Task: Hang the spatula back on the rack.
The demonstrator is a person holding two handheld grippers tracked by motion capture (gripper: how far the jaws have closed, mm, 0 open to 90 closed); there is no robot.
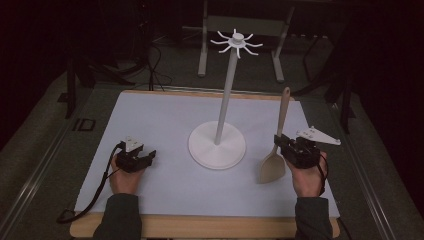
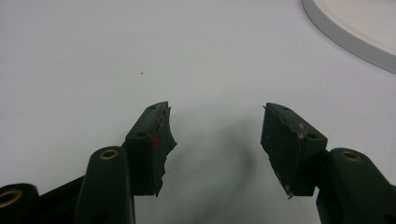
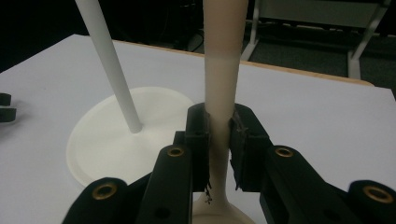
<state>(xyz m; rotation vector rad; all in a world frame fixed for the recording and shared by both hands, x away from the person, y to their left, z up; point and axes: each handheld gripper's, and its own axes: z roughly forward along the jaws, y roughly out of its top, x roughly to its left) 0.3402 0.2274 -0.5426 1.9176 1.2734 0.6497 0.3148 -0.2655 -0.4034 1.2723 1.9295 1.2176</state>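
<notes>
Tools numbered two, one in each hand, and the scene read from left to right across the high view. At the lower left, the left tool [image 1: 143, 158] rested low on the white table [image 1: 165, 120] with its jaws spread and nothing between them; its own view showed bare table between the pads, with the rim of the stand's base at the upper right corner. Most likely it waited there, free to help once needed.

At the centre stood one white stand [image 1: 218, 144]: a round base, a slim pole, and a crown of curved hooks [image 1: 237, 42] at the top centre of the frame. I counted about eight hooks, though their small size made the count uncertain. None carried anything.

At the lower right, the right tool [image 1: 281, 142] was clamped on the handle of one wooden spatula [image 1: 277, 138]. The blade pointed down, just above or touching the table, and the handle rose upward. Gripping low on the handle left its upper end free, which I judged suited hanging it from a hook. No other utensils lay on the table.
</notes>
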